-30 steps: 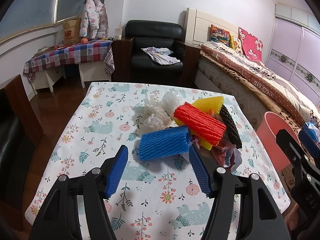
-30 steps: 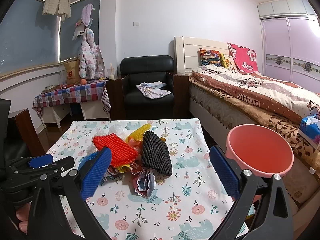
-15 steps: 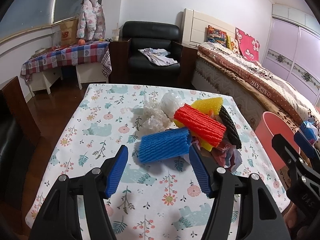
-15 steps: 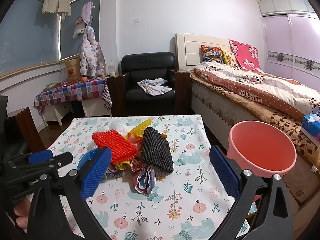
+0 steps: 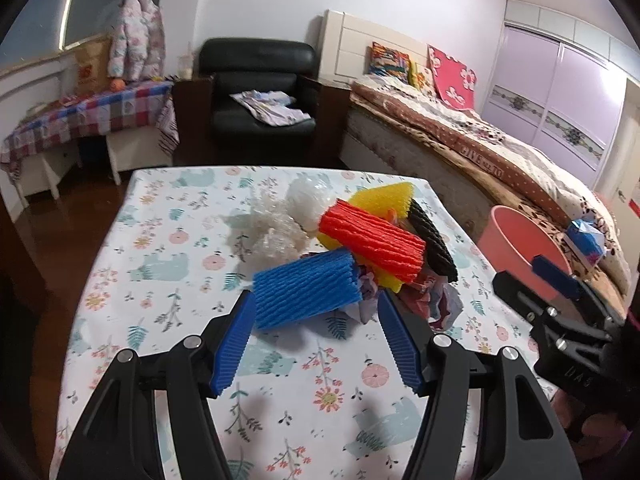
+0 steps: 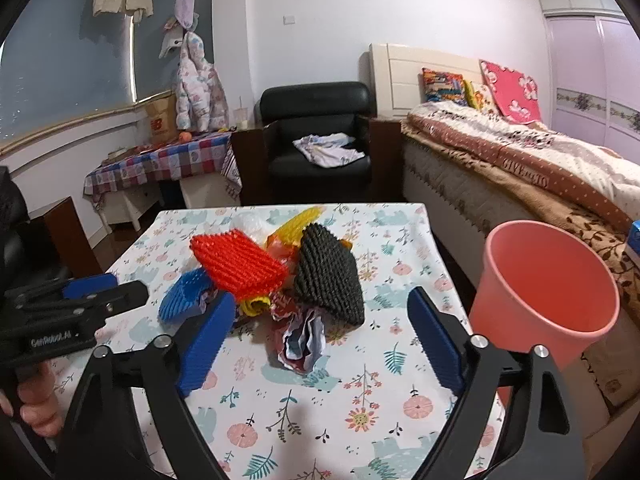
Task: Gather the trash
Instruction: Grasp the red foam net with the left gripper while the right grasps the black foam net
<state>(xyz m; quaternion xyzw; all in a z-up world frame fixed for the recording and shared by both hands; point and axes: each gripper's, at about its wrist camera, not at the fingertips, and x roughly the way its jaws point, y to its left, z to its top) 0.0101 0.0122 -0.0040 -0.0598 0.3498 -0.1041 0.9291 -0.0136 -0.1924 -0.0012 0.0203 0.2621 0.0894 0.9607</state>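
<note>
While closing, right tongs [image 6: 320, 338] around crumpled wrapper [image 6: 302, 340], seemingly untouched; left tongs [image 5: 316, 338] spread.

"GenRobot.AI" on left gripper [image 6: 76, 312], "GIVE" on bedspread [image 6: 520, 168]

We see a table [image 6: 400, 420] under a floral cloth, carrying near its middle a pile of foam nets [image 6: 240, 260], crumpled wrappers [image 6: 300, 340] and clear plastic [image 5: 272, 224].
</note>
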